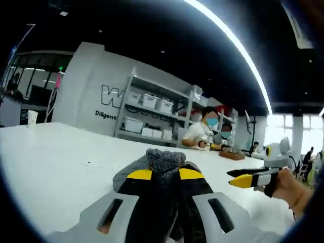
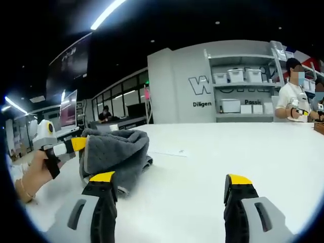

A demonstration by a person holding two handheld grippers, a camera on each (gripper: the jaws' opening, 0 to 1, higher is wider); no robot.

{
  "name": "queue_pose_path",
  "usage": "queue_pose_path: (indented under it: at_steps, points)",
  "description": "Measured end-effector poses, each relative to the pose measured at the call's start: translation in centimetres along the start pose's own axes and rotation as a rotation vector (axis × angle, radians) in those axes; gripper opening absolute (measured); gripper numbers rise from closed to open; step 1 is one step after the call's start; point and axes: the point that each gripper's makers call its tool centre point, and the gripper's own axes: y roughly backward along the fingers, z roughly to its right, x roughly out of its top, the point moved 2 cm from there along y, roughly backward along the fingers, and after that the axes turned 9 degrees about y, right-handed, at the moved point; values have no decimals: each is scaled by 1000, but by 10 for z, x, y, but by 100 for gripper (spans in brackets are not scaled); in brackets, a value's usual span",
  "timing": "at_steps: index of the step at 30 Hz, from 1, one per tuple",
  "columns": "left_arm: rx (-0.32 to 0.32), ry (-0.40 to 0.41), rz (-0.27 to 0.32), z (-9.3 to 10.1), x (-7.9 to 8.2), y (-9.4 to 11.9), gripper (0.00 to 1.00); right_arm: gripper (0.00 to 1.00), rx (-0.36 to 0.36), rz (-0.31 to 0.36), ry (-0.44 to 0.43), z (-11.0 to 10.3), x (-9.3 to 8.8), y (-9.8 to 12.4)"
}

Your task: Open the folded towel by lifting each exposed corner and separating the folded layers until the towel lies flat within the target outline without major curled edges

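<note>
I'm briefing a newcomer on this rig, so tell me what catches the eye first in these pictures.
The grey towel stands out first, bunched up on the white table, with the left gripper shut on its edge and lifting it. In the left gripper view, towel fabric bulges between the yellow-tipped jaws. The right gripper hangs open over bare table beside the towel.

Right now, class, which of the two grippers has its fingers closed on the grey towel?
The left gripper: its yellow-tipped fingers pinch a bunch of the grey towel. The right gripper has its fingers spread wide over the bare white table, holding nothing.
</note>
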Motion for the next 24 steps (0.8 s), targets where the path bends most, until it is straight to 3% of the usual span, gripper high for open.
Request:
queue_pose_path:
  at_steps: [4,9,16,24]
  points:
    - [76,81,73,-22,9,11,15,86,3,-6,5,-2,-1,0]
    - [175,187,107,-48,7,23,15,86,9,-17,8,-3,-3,-3]
    - [327,206,100,-78,0,41,15,86,16,-31,18,0,-3,-7]
    - [395,211,77,-92,-5,49,16,86,17,-43,23,0,-5,-9]
